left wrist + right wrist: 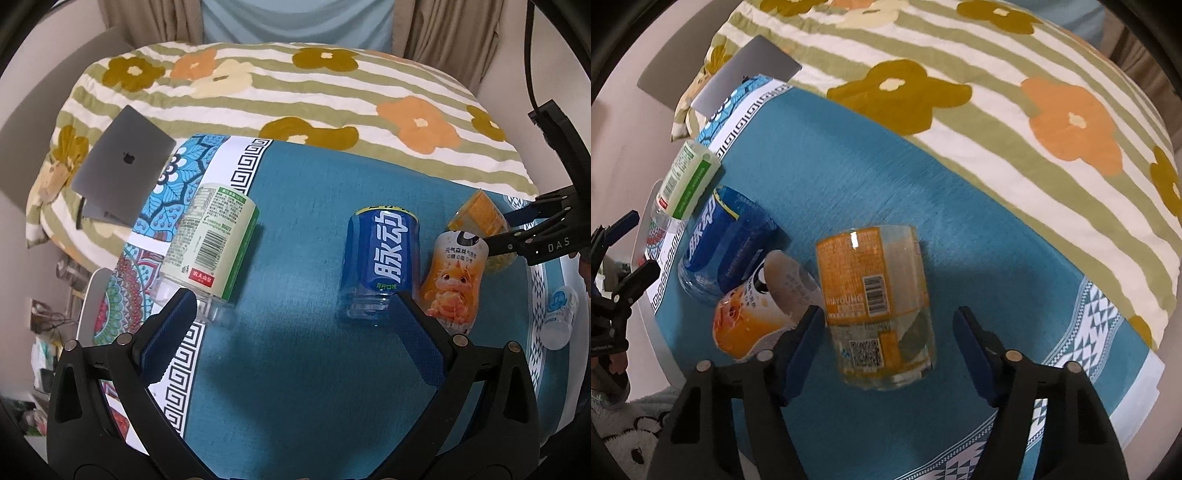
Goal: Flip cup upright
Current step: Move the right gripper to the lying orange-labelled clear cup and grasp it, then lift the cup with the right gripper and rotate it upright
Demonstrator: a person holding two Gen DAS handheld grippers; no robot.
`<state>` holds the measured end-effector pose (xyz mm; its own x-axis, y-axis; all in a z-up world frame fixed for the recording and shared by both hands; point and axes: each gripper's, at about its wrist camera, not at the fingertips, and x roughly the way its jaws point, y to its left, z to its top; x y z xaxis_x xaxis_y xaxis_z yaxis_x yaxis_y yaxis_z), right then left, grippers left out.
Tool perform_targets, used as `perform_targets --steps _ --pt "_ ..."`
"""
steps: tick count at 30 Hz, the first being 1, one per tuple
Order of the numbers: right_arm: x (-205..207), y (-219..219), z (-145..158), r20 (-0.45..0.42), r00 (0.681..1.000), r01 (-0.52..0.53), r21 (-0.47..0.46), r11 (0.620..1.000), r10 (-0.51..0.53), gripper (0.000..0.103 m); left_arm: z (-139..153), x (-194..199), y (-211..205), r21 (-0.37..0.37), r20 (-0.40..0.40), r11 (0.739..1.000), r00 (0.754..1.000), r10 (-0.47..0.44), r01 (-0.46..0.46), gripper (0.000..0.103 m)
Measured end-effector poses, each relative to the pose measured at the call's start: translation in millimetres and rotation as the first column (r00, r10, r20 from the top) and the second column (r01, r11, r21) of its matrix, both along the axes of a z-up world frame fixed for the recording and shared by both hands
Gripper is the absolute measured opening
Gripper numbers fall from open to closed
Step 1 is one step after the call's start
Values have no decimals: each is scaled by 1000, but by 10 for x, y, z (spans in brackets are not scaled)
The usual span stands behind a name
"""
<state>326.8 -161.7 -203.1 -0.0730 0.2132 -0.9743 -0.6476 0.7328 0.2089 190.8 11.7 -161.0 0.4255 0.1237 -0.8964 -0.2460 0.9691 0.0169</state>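
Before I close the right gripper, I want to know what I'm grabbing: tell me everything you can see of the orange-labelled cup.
The orange-labelled cup looks like a cut-down clear plastic bottle. An orange label with barcode and QR code wraps it. It seems to stand inverted on the teal cloth, open end apparently down. It sits between the open fingers of the right gripper, neither pad clearly touching. The cartoon-printed cup stands close on its left; contact is unclear.
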Motion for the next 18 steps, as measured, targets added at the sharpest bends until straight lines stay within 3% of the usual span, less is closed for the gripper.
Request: perform_targets --steps 7,18 --pt "44 20 -92 -38 999 1 2 1000 -1 58 -46 14 -18 -4 -11 1000 1000 -2 2 103" --pt "-64 -15 43 6 999 32 18 999 -32 57 4 -67 -37 2 0 1000 1000 -29 29 103"
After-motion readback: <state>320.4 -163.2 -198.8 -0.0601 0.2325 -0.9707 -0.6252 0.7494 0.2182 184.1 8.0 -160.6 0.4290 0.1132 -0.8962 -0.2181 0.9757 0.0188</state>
